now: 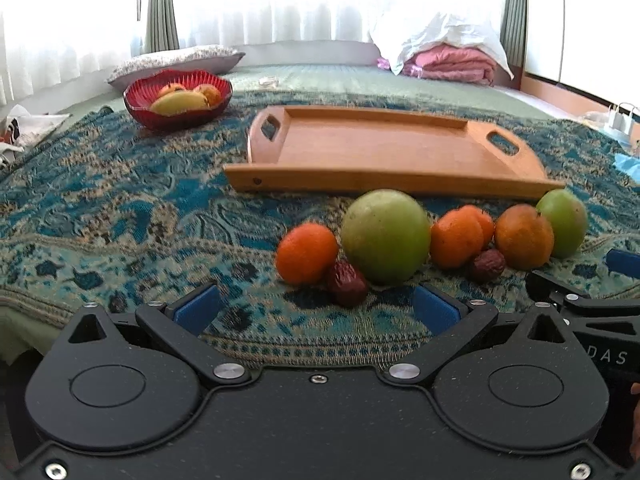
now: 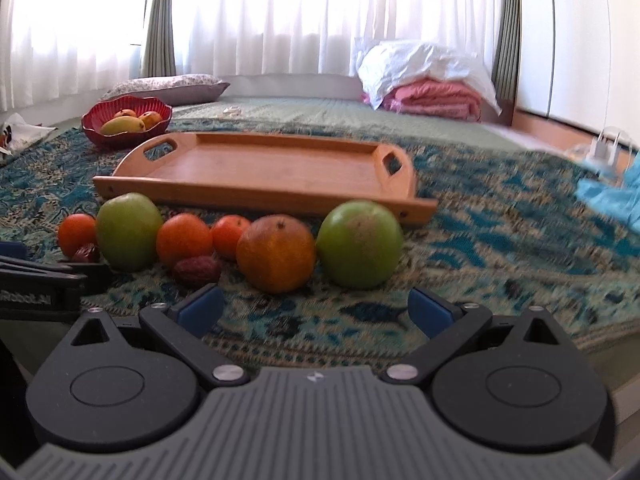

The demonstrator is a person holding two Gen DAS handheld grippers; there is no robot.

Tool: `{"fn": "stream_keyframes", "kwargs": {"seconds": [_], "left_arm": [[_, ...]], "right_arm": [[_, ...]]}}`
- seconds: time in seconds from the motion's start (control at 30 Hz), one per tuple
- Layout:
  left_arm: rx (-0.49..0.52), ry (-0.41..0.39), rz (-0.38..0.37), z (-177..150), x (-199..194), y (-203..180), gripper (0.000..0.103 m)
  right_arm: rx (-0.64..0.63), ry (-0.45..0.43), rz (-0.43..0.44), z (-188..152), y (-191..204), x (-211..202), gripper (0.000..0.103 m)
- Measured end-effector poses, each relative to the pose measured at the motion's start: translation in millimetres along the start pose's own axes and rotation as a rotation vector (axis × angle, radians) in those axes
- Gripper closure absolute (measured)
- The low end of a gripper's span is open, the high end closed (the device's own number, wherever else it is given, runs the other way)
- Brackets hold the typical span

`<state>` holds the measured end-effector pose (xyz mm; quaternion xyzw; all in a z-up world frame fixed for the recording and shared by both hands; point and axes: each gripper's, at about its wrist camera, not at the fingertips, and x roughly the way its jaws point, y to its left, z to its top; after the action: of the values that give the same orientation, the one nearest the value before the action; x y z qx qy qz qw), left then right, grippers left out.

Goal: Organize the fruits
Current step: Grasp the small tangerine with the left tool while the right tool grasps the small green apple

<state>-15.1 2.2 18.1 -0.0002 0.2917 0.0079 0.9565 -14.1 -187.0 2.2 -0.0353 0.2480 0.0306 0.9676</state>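
Note:
A row of fruit lies on the patterned blue cloth in front of an empty wooden tray point(image 1: 384, 152) point(image 2: 256, 168). In the left wrist view a big green apple point(image 1: 386, 236), an orange point(image 1: 306, 253) and a dark date point(image 1: 347, 283) sit just beyond my open left gripper point(image 1: 316, 308). In the right wrist view my right gripper point(image 2: 314, 308) is open too, with a large orange point(image 2: 276, 254) and a green apple point(image 2: 359, 244) just ahead of it. Further left lie smaller oranges point(image 2: 184, 240), a date point(image 2: 197, 270) and another apple point(image 2: 129, 231). Neither gripper holds anything.
A red bowl point(image 1: 136, 100) point(image 2: 94, 120) with a mango and other fruit stands at the back left. Behind are a pillow point(image 2: 168, 87), folded pink bedding point(image 2: 434, 98) and curtains. Light blue fabric point(image 2: 612, 196) lies at the right. The left gripper's body point(image 2: 36, 280) shows at the right view's left edge.

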Motion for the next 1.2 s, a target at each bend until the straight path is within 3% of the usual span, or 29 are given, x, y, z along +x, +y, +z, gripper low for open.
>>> {"fn": "stream_keyframes", "kwargs": {"seconds": [0.17,0.23,0.3,0.47,0.57,0.6,0.9,1.2], "left_arm": [[-0.021,-0.067,-0.015,11,-13,8,0.0],[-0.032,-0.083,-0.012,16,-16,11,0.008],[-0.031,-0.092,-0.019,22,-19,14,0.027],[-0.028,-0.1,-0.033,30,-19,18,0.033],[-0.021,-0.072,-0.019,30,-13,18,0.058],[-0.023,-0.061,-0.017,30,-11,18,0.061],[-0.042,-0.03,-0.007,22,1,17,0.062],[-0.135,0.001,-0.062,22,12,25,0.062]], "right_arm": [[0.01,-0.054,-0.02,14,-6,-9,0.003],[0.024,-0.059,-0.02,20,-11,-10,0.009],[0.035,-0.064,-0.035,25,-15,-9,0.017],[0.083,-0.073,-0.045,33,-23,-7,0.028],[0.095,-0.068,-0.055,35,-25,-3,0.032],[0.102,-0.066,-0.057,36,-26,-2,0.033],[0.149,-0.025,-0.058,33,-31,12,0.039],[0.19,0.006,-0.039,29,-36,21,0.039]]}}
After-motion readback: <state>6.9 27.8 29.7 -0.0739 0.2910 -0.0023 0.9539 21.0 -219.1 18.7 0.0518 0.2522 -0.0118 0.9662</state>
